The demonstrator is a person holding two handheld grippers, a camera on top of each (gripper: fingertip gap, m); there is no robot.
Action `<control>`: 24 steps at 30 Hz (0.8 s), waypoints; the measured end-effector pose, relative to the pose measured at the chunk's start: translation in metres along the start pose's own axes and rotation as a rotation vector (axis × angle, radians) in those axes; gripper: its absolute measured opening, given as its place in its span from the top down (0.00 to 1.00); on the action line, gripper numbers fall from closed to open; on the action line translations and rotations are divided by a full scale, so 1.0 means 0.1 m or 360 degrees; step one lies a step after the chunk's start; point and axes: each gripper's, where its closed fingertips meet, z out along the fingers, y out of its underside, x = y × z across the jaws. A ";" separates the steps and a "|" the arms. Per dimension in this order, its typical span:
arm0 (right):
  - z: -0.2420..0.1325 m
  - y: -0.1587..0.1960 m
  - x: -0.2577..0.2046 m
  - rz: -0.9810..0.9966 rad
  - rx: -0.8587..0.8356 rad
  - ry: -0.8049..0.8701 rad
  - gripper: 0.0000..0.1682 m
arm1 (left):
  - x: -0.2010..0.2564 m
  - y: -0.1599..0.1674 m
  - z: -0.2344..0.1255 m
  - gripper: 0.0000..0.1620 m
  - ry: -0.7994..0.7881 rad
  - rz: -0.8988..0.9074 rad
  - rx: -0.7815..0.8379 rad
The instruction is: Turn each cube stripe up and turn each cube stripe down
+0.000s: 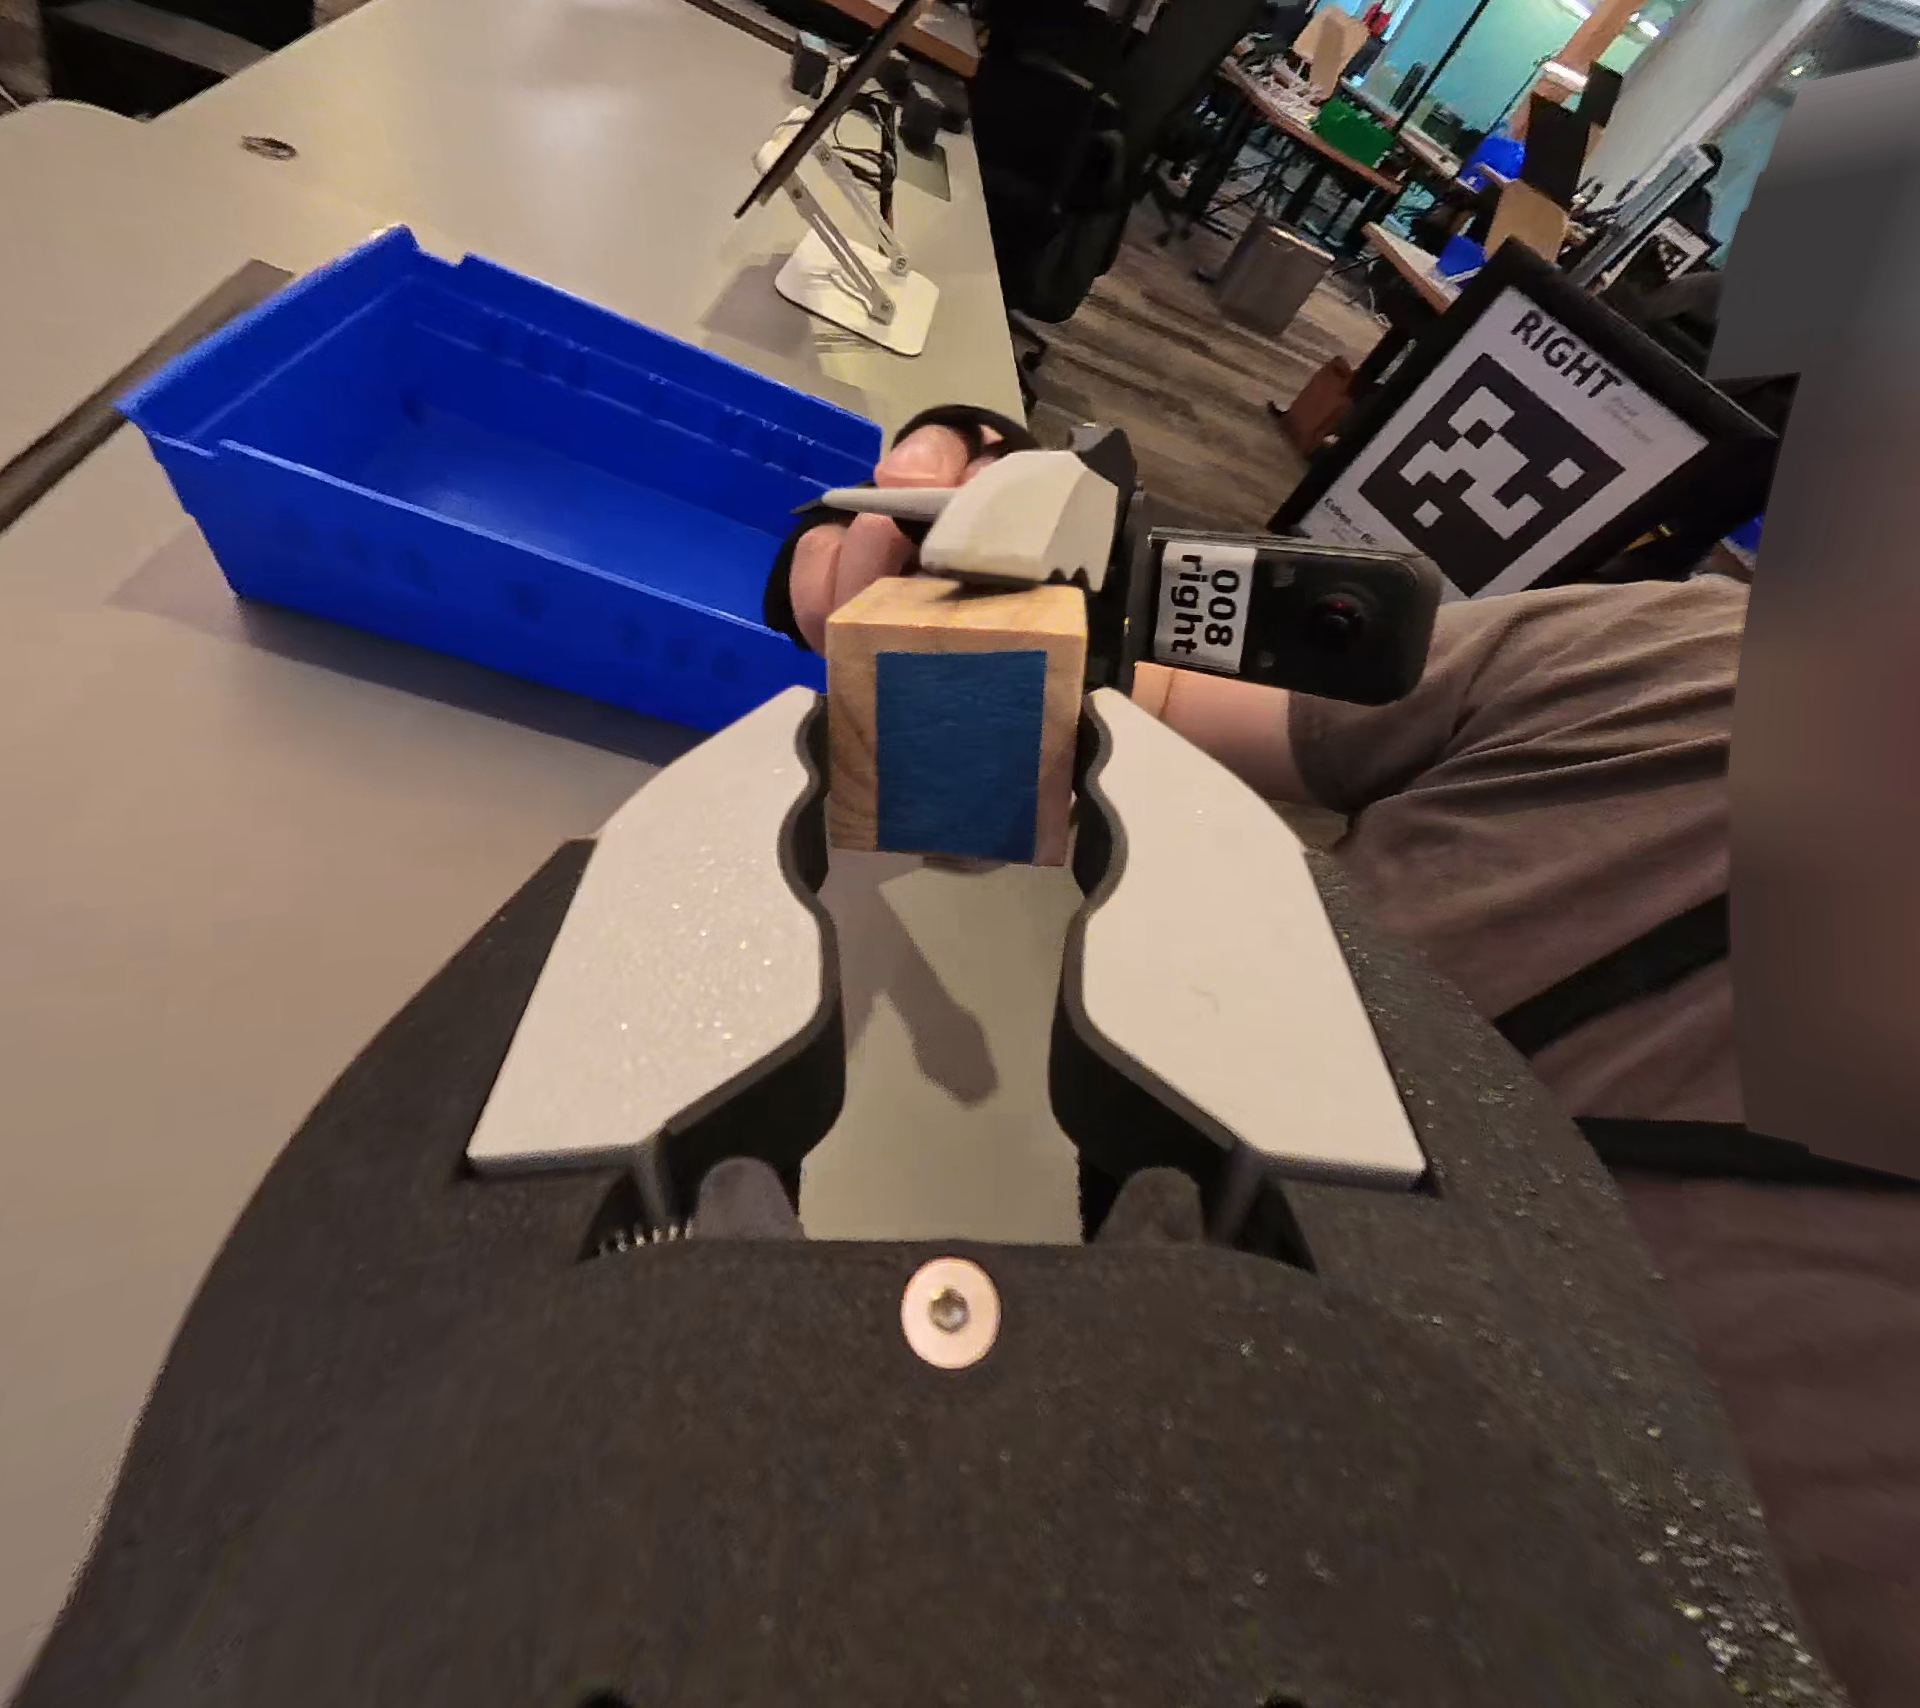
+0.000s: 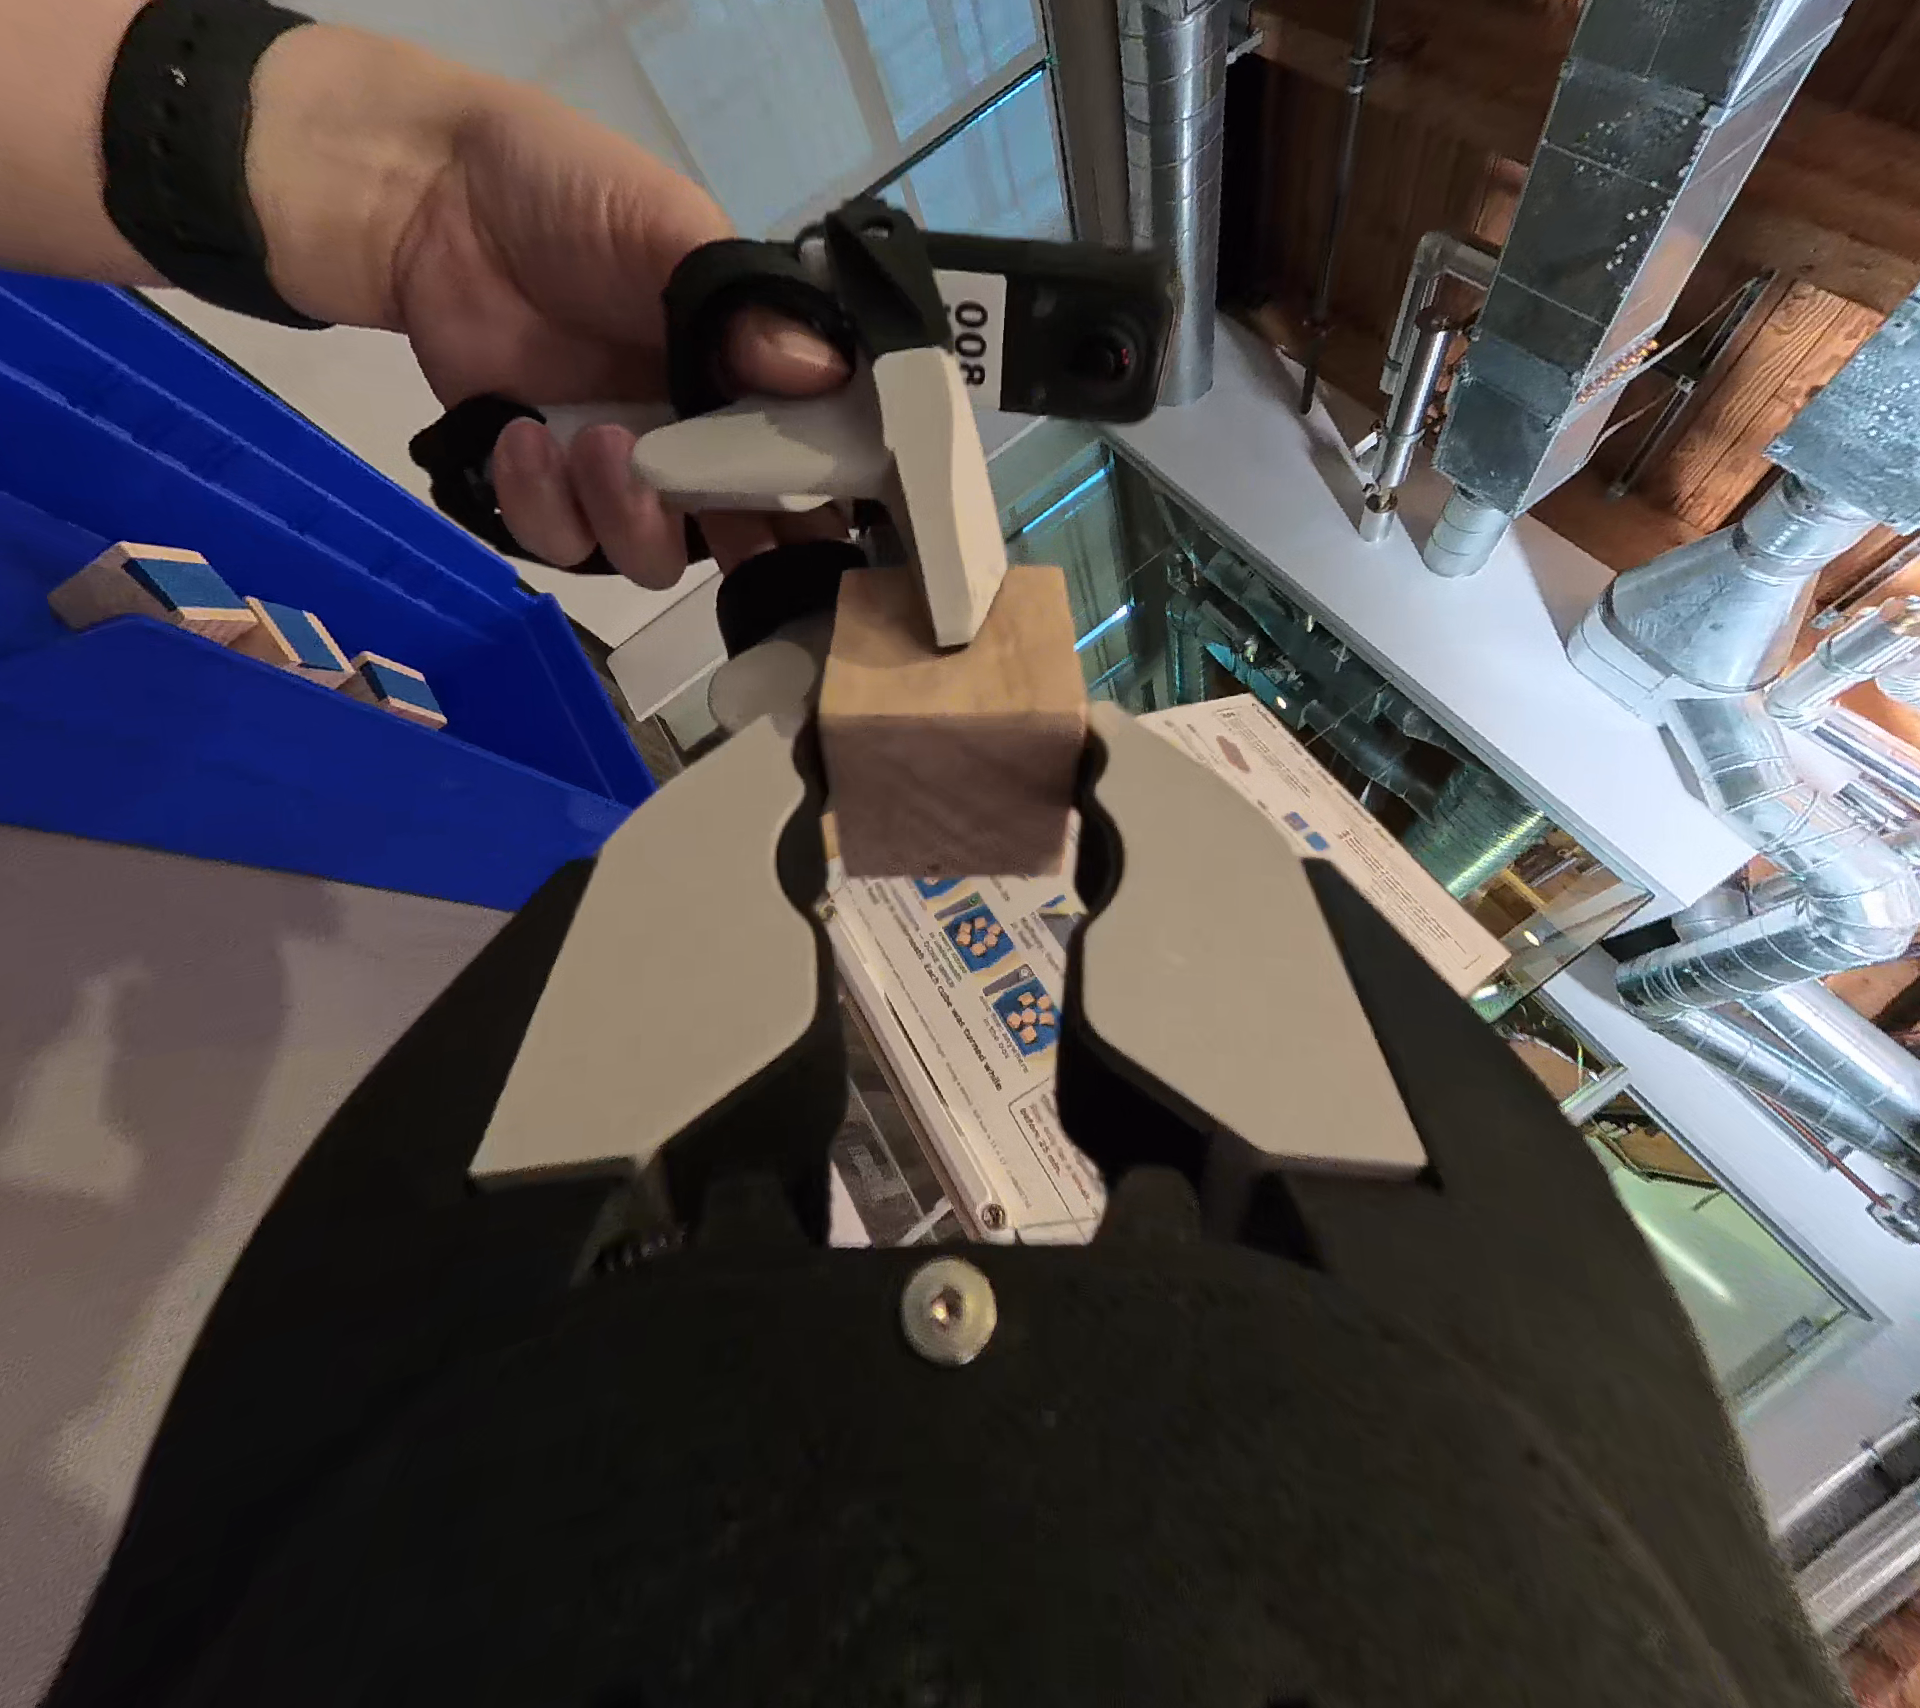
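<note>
Mid-air handover: the wooden cube (image 1: 951,728), blue stripe (image 1: 958,749) toward the left camera, is pinched by both the left gripper (image 1: 951,765) and right gripper (image 2: 951,775). Opposing twists could make it slip onto the table (image 1: 312,879).

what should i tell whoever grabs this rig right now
Left gripper: shut on the wooden cube, held in the air, blue stripe facing its camera.
Right gripper: shut on the same cube across its other faces, so this is mid-handoff.
An empty blue bin sits on the grey table. The right wrist view shows a blue bin with at least three cubes, stripes showing.
Done: those cubes look placed; I can't tell which round.
Left: release one gripper, turn this cube, set it down, then do the rest.
</note>
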 end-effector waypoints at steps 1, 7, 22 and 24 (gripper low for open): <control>-0.01 -0.01 -0.02 0.0000 0.0012 -0.0023 0.74 | 0.00 0.03 0.01 0.73 0.0025 -0.0007 -0.0019; -0.04 0.23 0.10 0.0051 -0.0185 -0.0209 0.73 | -0.19 0.13 -0.12 0.59 -0.0090 0.0027 -0.0038; -2.87 3.48 0.38 0.1797 -0.3038 0.0253 0.73 | -0.90 0.51 -1.35 0.67 -0.1158 0.0011 -0.0148; -2.93 3.54 0.37 0.1793 -0.3102 0.0281 0.73 | -1.00 0.59 -1.54 0.67 -0.1285 -0.0041 -0.0184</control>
